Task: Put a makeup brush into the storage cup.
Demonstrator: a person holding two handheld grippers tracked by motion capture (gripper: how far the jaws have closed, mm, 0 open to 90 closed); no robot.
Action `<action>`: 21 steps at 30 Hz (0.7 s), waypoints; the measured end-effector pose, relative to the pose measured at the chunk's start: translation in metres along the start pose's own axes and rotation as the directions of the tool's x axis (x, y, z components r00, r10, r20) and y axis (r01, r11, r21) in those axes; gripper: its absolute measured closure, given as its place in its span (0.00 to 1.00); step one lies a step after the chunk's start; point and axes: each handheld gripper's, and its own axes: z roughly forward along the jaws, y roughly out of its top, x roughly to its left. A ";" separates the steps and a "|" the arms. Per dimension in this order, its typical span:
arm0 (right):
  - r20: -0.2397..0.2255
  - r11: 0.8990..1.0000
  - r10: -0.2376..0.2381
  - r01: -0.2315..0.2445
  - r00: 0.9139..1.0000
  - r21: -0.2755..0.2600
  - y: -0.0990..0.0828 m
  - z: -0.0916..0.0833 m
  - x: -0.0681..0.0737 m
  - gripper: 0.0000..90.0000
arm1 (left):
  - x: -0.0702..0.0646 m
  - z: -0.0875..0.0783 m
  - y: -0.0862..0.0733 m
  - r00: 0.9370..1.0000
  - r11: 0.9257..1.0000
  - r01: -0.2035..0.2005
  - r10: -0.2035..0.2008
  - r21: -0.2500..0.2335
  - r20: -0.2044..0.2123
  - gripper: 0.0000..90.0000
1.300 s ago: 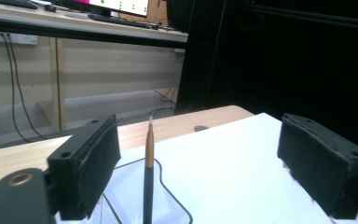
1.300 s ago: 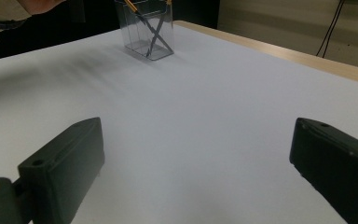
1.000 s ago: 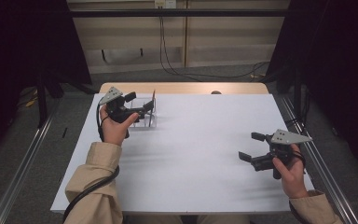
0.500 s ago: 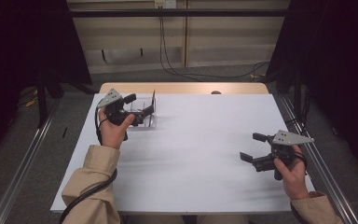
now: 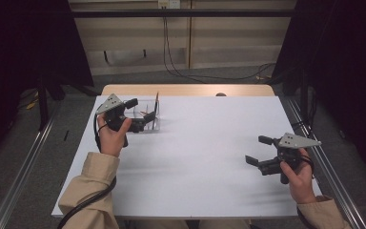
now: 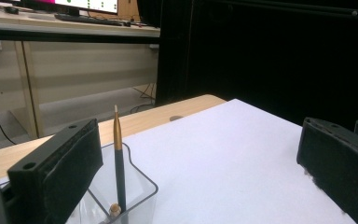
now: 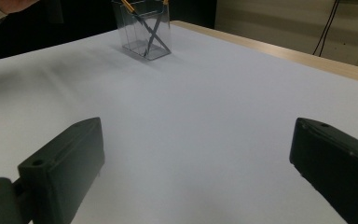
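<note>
Left fingers (image 6: 56, 172) spread wide, holding nothing, flanking the slim black pen with gold band (image 6: 118, 163); standing tilted in the clear square plastic holder (image 6: 135, 196) at the far left of the white bench (image 5: 205, 157); probably light, stiff, slippery; best pinched on the barrel above the rim; holder likely to tip. Right gripper (image 5: 262, 155) wide too, empty, well apart.
</note>
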 end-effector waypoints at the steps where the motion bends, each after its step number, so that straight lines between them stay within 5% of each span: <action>1: 0.001 1.000 0.002 -0.002 1.000 0.000 0.000 0.000 0.000 0.03 | 0.000 -0.001 0.000 1.000 1.000 0.000 0.000 0.000 -0.005 0.00; 21: 0.026 1.000 0.012 -0.012 1.000 -0.009 -0.002 -0.009 0.001 0.03 | -0.004 -0.028 -0.011 1.000 1.000 -0.010 0.010 -0.001 0.022 0.00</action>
